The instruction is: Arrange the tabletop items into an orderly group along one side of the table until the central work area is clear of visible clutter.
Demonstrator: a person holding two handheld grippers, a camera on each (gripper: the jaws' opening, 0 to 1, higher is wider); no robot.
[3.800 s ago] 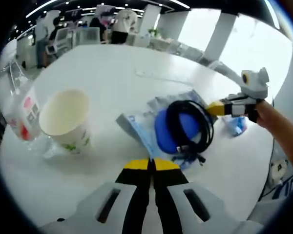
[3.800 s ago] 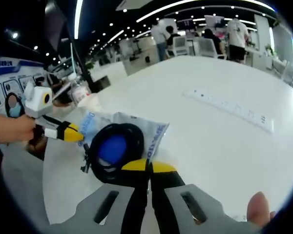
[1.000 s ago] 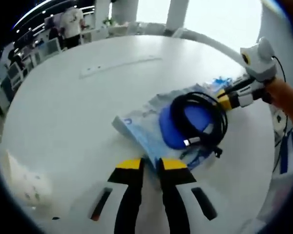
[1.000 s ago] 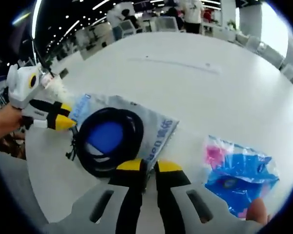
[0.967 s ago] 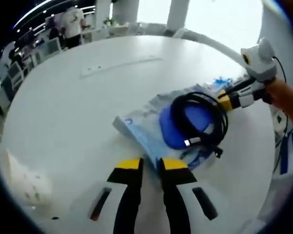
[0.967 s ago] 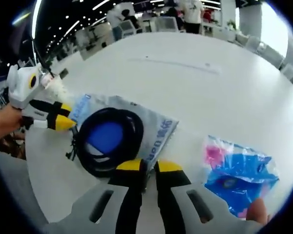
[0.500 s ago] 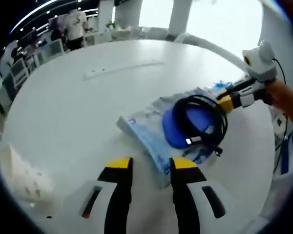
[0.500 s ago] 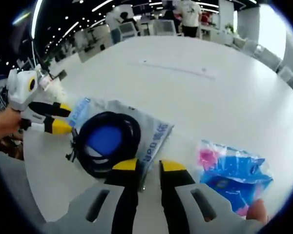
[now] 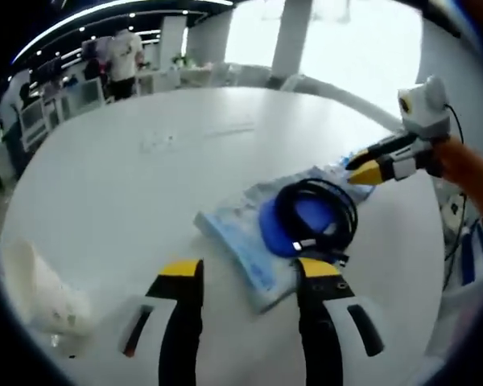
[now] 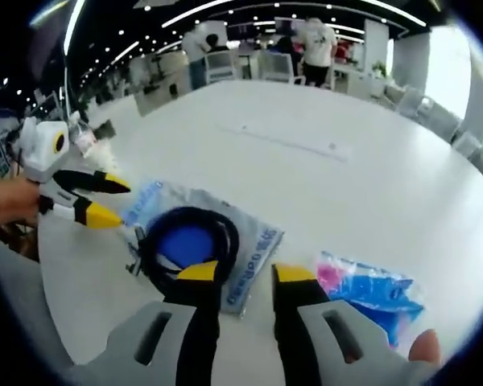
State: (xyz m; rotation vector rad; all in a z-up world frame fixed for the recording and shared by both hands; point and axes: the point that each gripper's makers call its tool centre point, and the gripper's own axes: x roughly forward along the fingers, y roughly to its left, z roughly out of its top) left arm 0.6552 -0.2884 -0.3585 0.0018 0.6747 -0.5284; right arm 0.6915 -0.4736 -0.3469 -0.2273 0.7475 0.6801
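Thin crinkly plastic pack (image 9: 249,233) lying between the spread left gripper (image 9: 248,271) tips, black cable coil (image 9: 318,213) on top; likely light, limp (slippery too); pinching nearest corner. Right gripper (image 10: 245,273) gaping also.

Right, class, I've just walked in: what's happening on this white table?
A person is tidying a white table with a hand-held gripper in each hand. Both the left gripper and the right gripper are open and hold nothing. They sit at opposite sides of a flat blue-and-white packet with a coiled black cable lying on top. A crinkly blue and pink bag lies beside the right gripper, apart from the packet. A long white strip lies further off.
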